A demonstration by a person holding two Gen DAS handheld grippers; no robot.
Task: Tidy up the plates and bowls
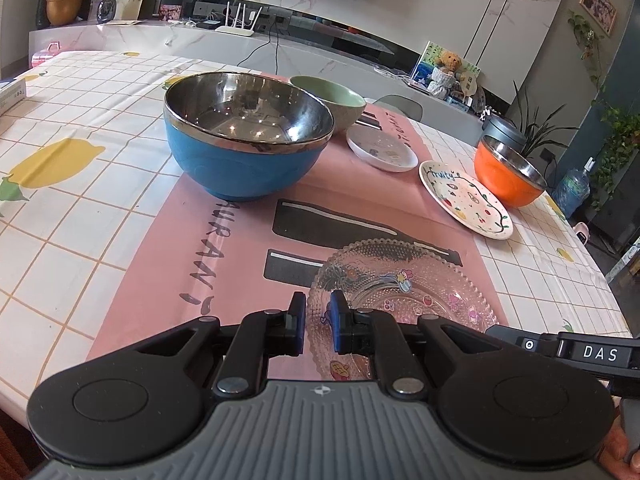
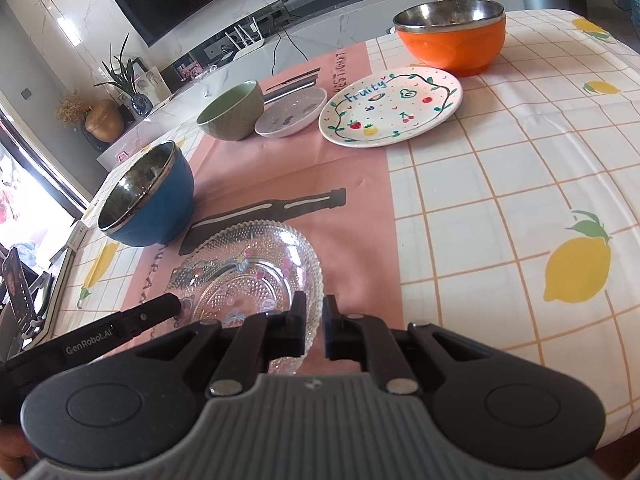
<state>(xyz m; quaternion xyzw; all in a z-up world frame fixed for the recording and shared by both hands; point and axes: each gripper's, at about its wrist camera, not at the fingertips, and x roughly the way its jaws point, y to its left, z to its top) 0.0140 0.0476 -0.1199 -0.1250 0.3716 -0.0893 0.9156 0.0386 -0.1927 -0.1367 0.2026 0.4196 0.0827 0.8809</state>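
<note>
A clear beaded glass plate (image 1: 404, 284) lies on the pink mat near the table's front; it also shows in the right wrist view (image 2: 256, 268). My left gripper (image 1: 318, 312) is closed on the plate's left rim. My right gripper (image 2: 314, 320) is closed on its right rim. A blue steel-lined bowl (image 1: 244, 132) (image 2: 148, 196) stands behind the plate. Further back are a green bowl (image 1: 332, 100) (image 2: 234, 110), a small white dish (image 1: 382, 148) (image 2: 292, 112), a "Fruity" plate (image 1: 466, 200) (image 2: 392, 106) and an orange bowl (image 1: 508, 176) (image 2: 452, 36).
The table has a lemon-print checked cloth (image 2: 500, 184) with a pink placemat (image 1: 240, 248). A white box (image 1: 12, 96) lies at the far left edge. A phone on a stand (image 2: 18, 292) is off the table's left side. The sideboard behind holds a router and vases.
</note>
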